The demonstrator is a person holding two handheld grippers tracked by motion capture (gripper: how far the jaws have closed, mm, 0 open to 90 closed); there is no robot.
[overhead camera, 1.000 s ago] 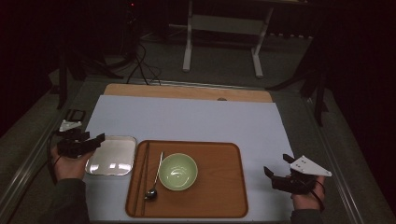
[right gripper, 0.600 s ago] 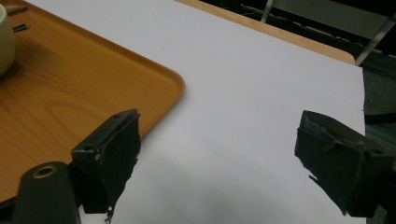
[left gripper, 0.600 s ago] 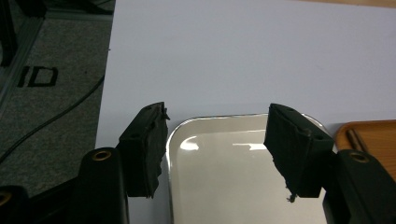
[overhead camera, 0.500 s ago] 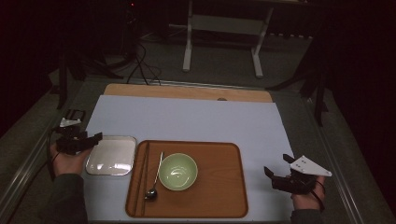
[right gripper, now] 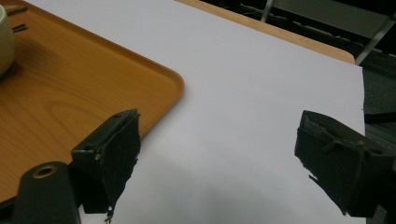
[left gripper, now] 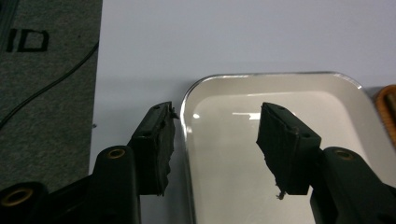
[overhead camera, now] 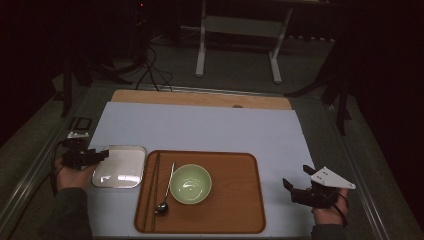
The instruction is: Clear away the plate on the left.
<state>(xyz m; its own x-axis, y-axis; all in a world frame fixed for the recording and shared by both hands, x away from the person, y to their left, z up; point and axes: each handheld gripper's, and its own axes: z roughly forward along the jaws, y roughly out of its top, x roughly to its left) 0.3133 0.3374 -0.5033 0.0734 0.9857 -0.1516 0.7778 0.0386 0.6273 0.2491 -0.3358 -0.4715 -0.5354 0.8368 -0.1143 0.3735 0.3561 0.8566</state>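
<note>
Left tongs (overhead camera: 102, 153) have dropped to the metal tray (overhead camera: 120, 166), which sits on the table (overhead camera: 210, 131) just left of the wooden tray (overhead camera: 235, 200). Their jaws have just been closing and now straddle the metal tray's left rim (left gripper: 183, 140), one pad (left gripper: 156, 144) outside, one (left gripper: 285, 149) inside, not pressing yet. Looks like a rim grab is starting. Right tongs (overhead camera: 295, 184) sit wide, nothing between them, right of the wooden tray. Green bowl (overhead camera: 190, 183), spoon (overhead camera: 166, 192) and chopsticks (overhead camera: 154, 187) untouched on it.

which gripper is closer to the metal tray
Left. The left gripper is at the metal tray, its open fingers straddling the tray's left rim. The right gripper sits far off, right of the wooden tray.
</note>
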